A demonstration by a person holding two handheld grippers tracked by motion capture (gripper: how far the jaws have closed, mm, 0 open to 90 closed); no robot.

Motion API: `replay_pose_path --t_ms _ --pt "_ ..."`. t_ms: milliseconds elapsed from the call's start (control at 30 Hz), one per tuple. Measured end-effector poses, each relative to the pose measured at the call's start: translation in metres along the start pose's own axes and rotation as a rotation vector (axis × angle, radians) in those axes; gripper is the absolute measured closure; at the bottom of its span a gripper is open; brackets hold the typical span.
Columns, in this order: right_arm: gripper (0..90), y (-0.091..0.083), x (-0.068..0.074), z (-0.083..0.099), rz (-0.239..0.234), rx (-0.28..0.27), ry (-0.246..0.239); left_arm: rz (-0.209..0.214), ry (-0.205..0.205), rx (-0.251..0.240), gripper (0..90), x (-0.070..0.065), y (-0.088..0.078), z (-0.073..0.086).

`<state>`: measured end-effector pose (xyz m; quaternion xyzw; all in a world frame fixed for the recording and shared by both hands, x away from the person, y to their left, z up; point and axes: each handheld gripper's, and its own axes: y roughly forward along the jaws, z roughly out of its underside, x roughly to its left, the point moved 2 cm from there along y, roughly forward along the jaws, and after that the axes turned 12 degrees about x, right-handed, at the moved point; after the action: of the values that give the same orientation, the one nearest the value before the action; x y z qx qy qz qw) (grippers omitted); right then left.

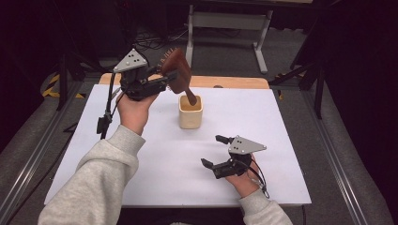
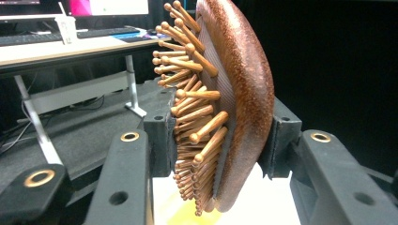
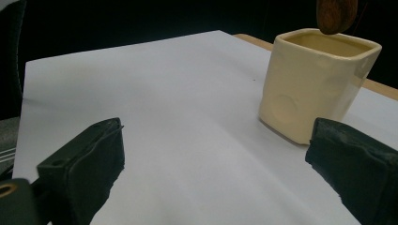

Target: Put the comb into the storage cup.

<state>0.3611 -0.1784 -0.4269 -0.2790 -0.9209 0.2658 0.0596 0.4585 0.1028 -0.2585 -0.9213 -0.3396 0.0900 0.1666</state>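
Currently the wooden hairbrush (image 1: 177, 70) is pinched by the left gripper (image 1: 170, 77), handle just over the cream cup (image 1: 190, 112); tilted wrongly, the cup could be toppled. The right gripper (image 1: 215, 151) is held spread.

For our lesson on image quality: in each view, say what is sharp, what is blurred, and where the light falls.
High view: white table brightly lit, surroundings dark. Left gripper view: hairbrush sharp up close, desk behind soft. Right gripper view: cup fairly crisp, near jaws blurred, background black.
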Motion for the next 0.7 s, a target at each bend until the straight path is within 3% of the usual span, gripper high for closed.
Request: replay_pose_path --t_ms 233,700 --pt "4.7 0.0 0.0 0.0 -0.002 0.0 0.001 -0.027 0.002 0.011 56.4 0.002 0.012 0.002" --pt "4.7 -0.001 -0.001 0.0 -0.009 -0.009 0.004 -0.022 -0.005 0.036 56.3 0.005 0.025 0.006"
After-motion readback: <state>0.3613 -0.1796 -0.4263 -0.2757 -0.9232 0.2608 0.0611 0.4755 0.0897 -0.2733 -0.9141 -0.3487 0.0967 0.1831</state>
